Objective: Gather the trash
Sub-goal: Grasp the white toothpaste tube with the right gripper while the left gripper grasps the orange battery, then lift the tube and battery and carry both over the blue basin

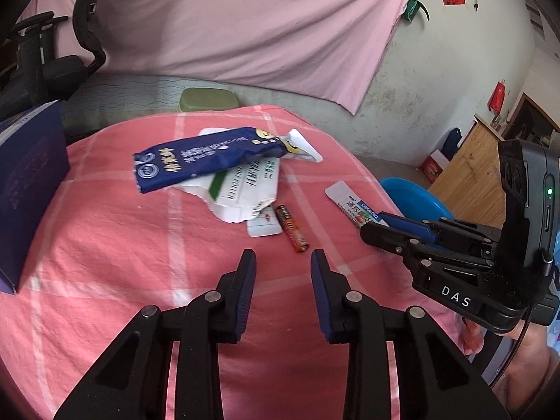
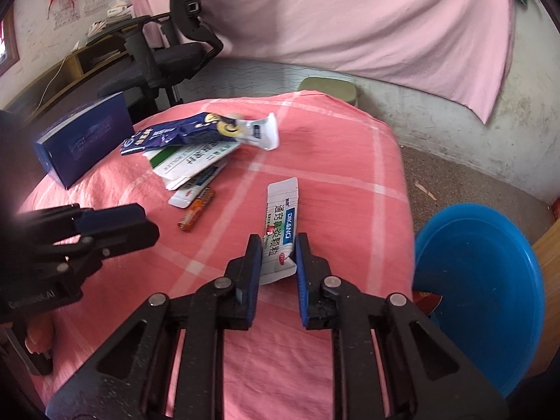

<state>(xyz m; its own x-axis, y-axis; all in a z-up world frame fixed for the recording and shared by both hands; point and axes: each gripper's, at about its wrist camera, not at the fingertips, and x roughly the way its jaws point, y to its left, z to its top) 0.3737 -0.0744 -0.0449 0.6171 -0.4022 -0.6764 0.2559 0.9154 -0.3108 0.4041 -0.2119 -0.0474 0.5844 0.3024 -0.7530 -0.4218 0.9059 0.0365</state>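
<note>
The right hand-held gripper [image 2: 279, 245] is sitting nearest its camera, its blue pads [image 2: 301, 255] pinching the near end of a white sachet [image 2: 282, 224] printed with a blue stripe, which is lying flat on the bench [image 2: 332, 161] under a pink checked cloth. The left hand-held gripper [image 1: 283, 257] is hovering over the cloth with its jaws partly spread and nothing between them, an orange battery [image 1: 293, 233] lying just beyond its tips. Further back a dark blue wrapper [image 1: 206, 155] is resting on top of torn white packets [image 1: 241, 189], and a dark blue box [image 1: 28, 189] is standing at the left edge of the bench. A blue basin [image 2: 479, 290] is sitting on the floor beside the bench on the right, below the cloth's edge
</note>
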